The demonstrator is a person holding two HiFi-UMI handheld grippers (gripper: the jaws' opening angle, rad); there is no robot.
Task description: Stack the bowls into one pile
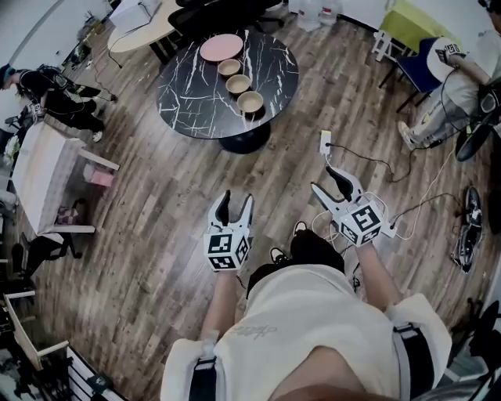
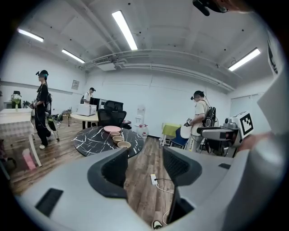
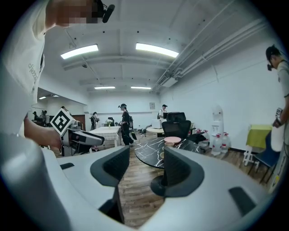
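Wooden floor (image 1: 156, 196) beneath left tongs (image 1: 236, 200) and right tongs (image 1: 322, 177), both nearly level, spread wide, empty.

I see a round black marble surface (image 1: 188, 94) on a dark pedestal at the far middle of the wooden floor (image 1: 156, 235), with a pink plate (image 1: 221, 48) lying on its far side. A white power strip (image 1: 325, 142) lies on the floor to the near right of it, trailing a dark cable (image 1: 368, 160). At far right a person in light clothes (image 1: 454, 94) is beside a blue chair (image 1: 419, 66) and a yellow-green table (image 1: 411, 23). At far left a person in dark clothes (image 1: 55, 98) is just beyond a white table (image 1: 39, 172). A black office chair (image 2: 111, 116) stands behind the surface, and long ceiling lights (image 2: 125, 30) glow overhead.
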